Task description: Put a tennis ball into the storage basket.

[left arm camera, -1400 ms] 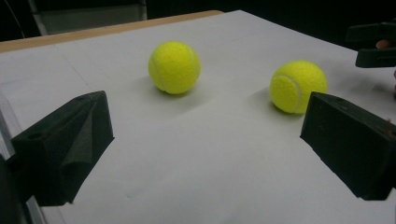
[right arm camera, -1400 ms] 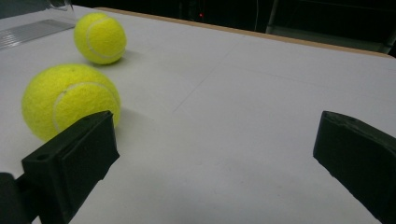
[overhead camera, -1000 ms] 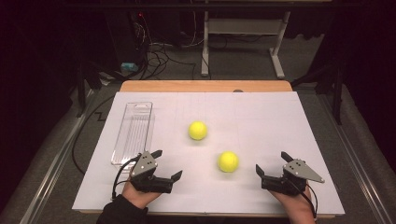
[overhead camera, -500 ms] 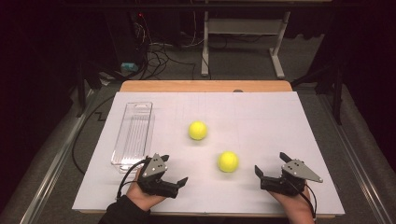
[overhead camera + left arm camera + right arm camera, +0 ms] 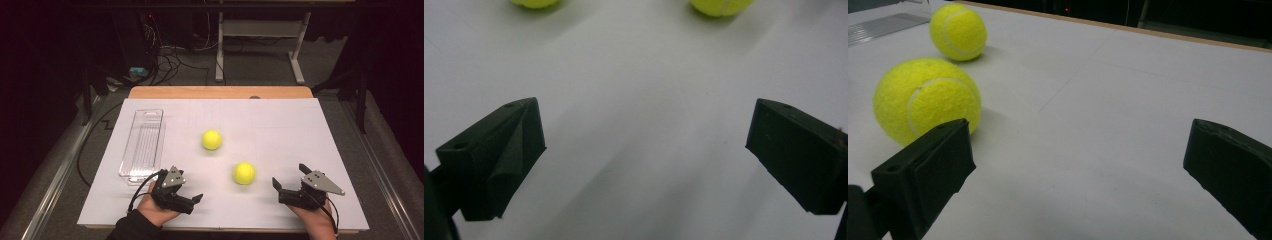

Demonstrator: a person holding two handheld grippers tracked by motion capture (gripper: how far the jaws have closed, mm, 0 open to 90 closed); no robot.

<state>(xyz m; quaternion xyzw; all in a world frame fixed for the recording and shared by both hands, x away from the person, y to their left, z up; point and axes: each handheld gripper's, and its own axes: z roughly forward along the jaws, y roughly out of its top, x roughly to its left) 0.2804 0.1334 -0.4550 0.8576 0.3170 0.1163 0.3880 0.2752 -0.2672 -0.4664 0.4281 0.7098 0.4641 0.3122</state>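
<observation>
Two yellow tennis balls lie on the white-covered table [image 5: 280,125]: a far ball [image 5: 211,140] near the middle and a near ball [image 5: 244,173] to its right. My left gripper [image 5: 186,187] is near the front edge, left of the near ball, open and empty. In the left gripper view my left gripper [image 5: 644,150] has its jaws wide apart over bare table, with both balls [image 5: 534,2] [image 5: 721,5] at the top edge. My right gripper [image 5: 289,175] is open, just right of the near ball. The right gripper view shows my right gripper [image 5: 1078,160] with the near ball [image 5: 928,100] by its left jaw.
A clear plastic tray [image 5: 142,145] lies lengthwise at the table's left side, just beyond my left gripper; its corner [image 5: 883,25] appears in the right gripper view. The wooden table edge [image 5: 220,92] runs along the far side. Cables and table legs are on the floor beyond.
My left gripper has shifted a little to the right and turned toward the balls. The right gripper and both balls have stayed put.
</observation>
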